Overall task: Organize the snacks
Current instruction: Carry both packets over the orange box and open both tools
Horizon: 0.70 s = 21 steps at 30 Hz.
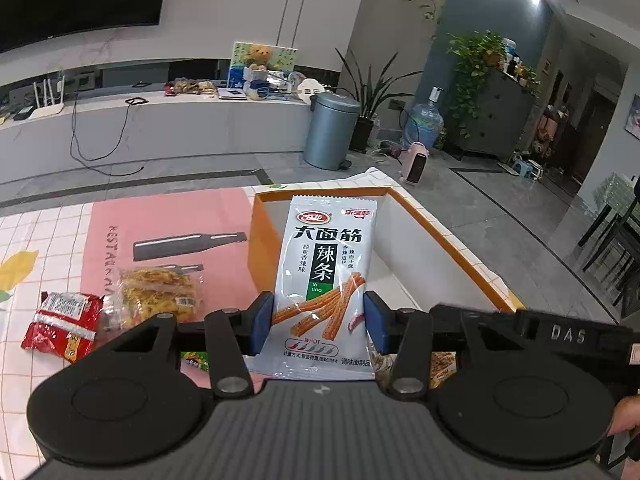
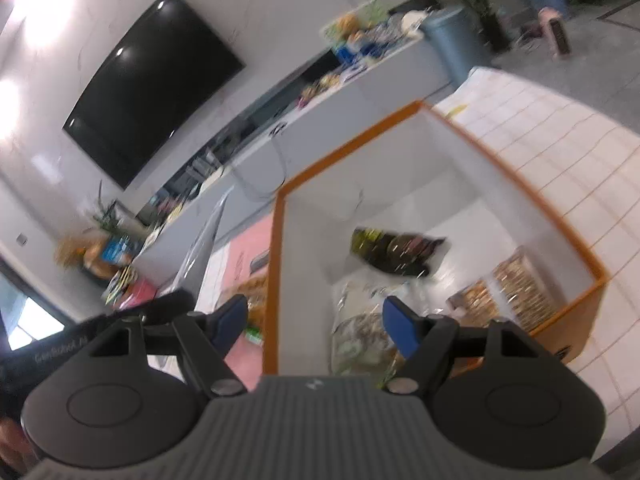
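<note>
Left wrist view: left gripper [image 1: 318, 322] clamps latiao packet [image 1: 326, 280] upright beside orange-rimmed box [image 1: 452, 240]; right gripper [image 2: 314, 326] gapes empty; the packet may snag that rim and fall outside.

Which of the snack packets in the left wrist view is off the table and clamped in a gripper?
The white spicy-strip packet, held upright between the left gripper pads. The red packet and the clear noodle-snack packet lie flat on the tablecloth.

- The white snack packet [image 1: 326, 276] bore "大面筋", "辣条", "là tiáo" and "HOT".
- The pink mat [image 1: 168, 216] on the counter showed "RESTAUR", cut off.
- The right tool [image 1: 568, 334] carried raised letters "DAS".
- Other packets' print was unreadable.
</note>
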### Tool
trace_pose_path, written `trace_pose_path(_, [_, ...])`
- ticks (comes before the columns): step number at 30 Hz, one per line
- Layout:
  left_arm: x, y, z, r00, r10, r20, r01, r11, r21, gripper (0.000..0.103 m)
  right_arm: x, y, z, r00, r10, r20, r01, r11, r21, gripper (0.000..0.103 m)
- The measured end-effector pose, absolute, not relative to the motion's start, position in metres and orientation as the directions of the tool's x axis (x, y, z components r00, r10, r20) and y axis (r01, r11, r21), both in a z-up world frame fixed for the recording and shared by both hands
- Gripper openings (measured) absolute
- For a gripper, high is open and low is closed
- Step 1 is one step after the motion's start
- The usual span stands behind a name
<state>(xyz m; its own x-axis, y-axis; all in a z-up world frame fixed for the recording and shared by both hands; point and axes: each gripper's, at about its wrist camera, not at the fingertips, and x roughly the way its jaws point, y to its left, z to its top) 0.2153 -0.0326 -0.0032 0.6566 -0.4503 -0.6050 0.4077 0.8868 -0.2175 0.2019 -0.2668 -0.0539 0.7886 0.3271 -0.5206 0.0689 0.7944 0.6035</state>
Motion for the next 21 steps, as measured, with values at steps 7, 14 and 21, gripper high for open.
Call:
trace_pose_path(7, [0.224, -0.069, 0.000, 0.613, -0.489, -0.621, 0.530, 0.837, -0.136, 0.055, 0.178, -0.279, -0.023, 0.883, 0.055, -0.467, 0.161, 0.897, 0.411, 0.073])
trace_pose_path(14, [0.255, -0.133, -0.016, 0.521, -0.428, -0.738, 0.592, 0.804, -0.048, 0.055, 0.174, -0.295, -0.019, 0.880, -0.097, -0.465, 0.272, 0.905, 0.326, 0.073])
trace_pose_path(21, [0.290, -0.170, -0.041, 0.426, -0.377, -0.822, 0.478, 0.865, -0.149, 0.055, 0.179, -0.313, -0.026, 0.817, -0.290, -0.499, 0.427, 0.885, 0.186, 0.072])
